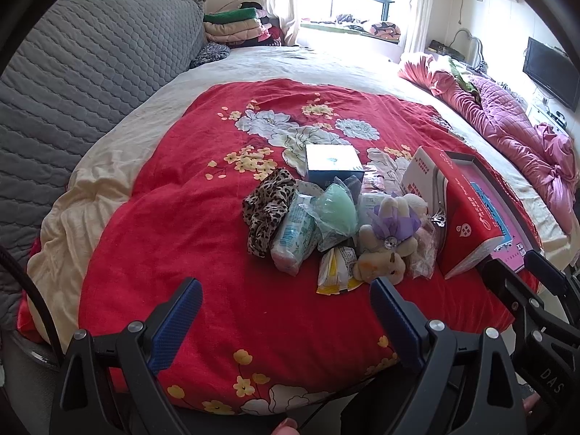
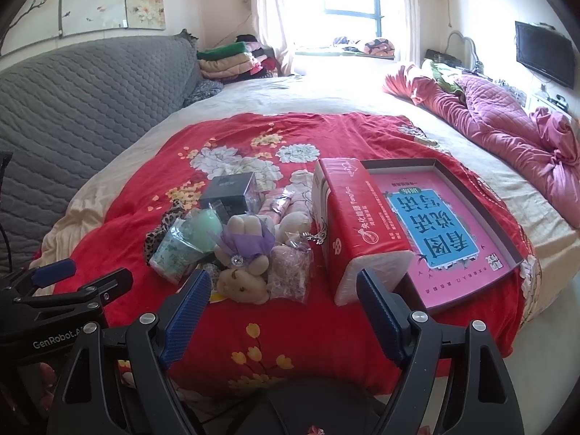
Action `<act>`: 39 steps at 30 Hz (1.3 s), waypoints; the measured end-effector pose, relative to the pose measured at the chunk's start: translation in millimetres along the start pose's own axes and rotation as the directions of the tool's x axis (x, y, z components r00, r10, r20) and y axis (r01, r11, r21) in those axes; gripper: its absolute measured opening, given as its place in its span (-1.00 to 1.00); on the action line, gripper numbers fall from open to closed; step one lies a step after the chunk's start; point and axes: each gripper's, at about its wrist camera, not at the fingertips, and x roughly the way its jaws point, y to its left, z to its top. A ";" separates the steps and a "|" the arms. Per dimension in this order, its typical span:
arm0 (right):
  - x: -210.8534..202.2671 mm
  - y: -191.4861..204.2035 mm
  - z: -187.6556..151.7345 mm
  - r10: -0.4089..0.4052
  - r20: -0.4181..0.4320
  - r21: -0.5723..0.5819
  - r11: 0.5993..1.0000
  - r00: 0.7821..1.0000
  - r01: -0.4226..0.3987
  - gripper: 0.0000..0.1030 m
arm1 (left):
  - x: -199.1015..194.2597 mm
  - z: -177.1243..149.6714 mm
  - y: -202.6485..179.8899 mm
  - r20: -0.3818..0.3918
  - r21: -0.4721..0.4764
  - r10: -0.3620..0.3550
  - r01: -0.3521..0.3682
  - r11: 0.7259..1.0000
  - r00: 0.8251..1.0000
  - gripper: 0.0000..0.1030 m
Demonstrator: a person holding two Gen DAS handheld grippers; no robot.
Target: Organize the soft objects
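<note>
Tongs on both sides hang apart, nothing between them: left tongs (image 1: 286, 301) low over the red quilt (image 1: 203, 239), right tongs (image 2: 284, 291) just short of the pile. Soft stuff sits heaped mid-quilt on the bed (image 1: 290, 59): leopard scrunchie (image 1: 266, 204) at the left edge, tissue pack (image 1: 293, 235) touching it, green sponge (image 1: 335, 210) in clear wrap next over, plush toy (image 1: 386, 243) w/ purple bow at the near side, yellow sachet (image 1: 335, 266) beside its head. Behind them, blue box (image 1: 333, 166). Red tissue brick (image 2: 357, 224) stands right of the pile, its near end just beside the right tongs' right finger, leaning on a tray (image 2: 467, 299) w/ a pink-and-blue book (print upside down from the right wrist view). Pink duvet (image 2: 507, 127) bunched far right, well apart. Grey headboard (image 1: 83, 83) runs along the left.
</note>
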 end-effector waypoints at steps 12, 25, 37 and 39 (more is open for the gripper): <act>0.4 -2.9 -0.4 0.005 0.001 0.007 1.000 1.000 -0.005 0.62 | 0.6 0.0 1.6 0.003 -0.007 -0.022 0.022 1.000 1.000 0.81; 17.4 -2.5 -2.2 0.021 -0.034 0.012 1.000 0.999 -0.020 0.62 | 26.5 -3.4 33.4 -0.044 -0.098 -0.051 0.047 0.994 0.998 0.82; 59.8 27.7 8.2 0.055 -0.059 -0.075 0.995 0.997 -0.059 0.62 | 65.6 13.3 61.3 -0.083 -0.139 -0.049 0.037 0.990 0.995 0.82; 67.9 34.8 6.4 0.059 -0.075 -0.095 0.993 0.995 -0.066 0.62 | 75.7 18.3 66.1 -0.093 -0.146 -0.048 0.034 0.989 0.994 0.82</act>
